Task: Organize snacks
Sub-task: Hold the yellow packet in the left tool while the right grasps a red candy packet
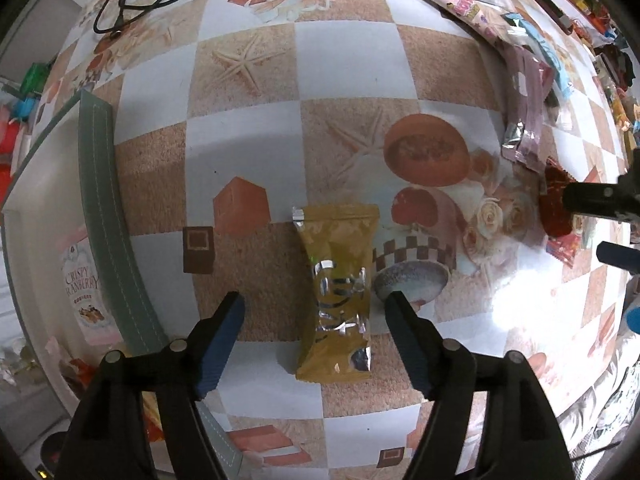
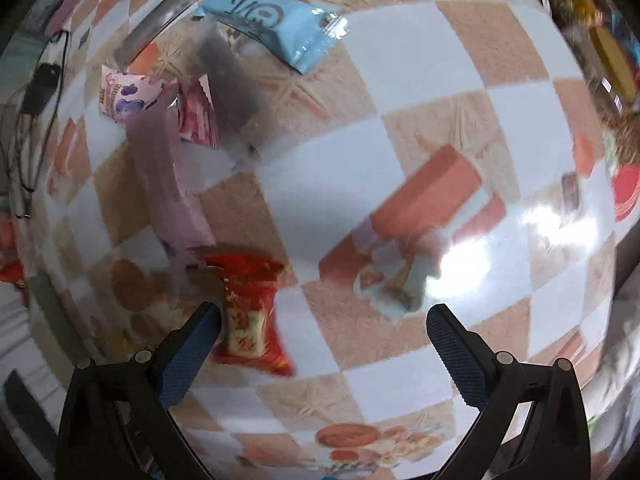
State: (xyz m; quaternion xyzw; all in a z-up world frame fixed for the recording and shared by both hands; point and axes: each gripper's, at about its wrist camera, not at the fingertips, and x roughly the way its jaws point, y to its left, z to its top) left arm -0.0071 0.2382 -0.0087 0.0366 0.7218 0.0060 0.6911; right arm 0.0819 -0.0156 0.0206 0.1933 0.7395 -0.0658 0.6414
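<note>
**Yellow packet under the left gripper, red packet by the right**

The yellow snack packet lies flat on the checked tablecloth, long axis running away from you, straight below your left gripper. The jaws stand apart, one on each side of the packet, neither pad touching it — nothing is held. Judge it light and soft: a crinkly foil pillow with air inside, slick on its shiny face and likely to slide or buckle if pinched at a corner. Take it across the middle of its width, where the filling gives the pads something to bite, rather than on the flat sealed ends, which would fold.

To the left sits the white box with the green rim, a pink cranberry packet already lying in it — probably where the yellow one belongs.

Your right gripper is also open and empty. The red packet lies on the cloth just beside its left finger, partly behind it; whether they touch you cannot tell through the blur. It looks like the same kind of thin, slippery wrapper, so grip mid-body here too.

Farther out lie a blue packet, a pink one with purple print and a long mauve pouch, all still loose on the table.
</note>
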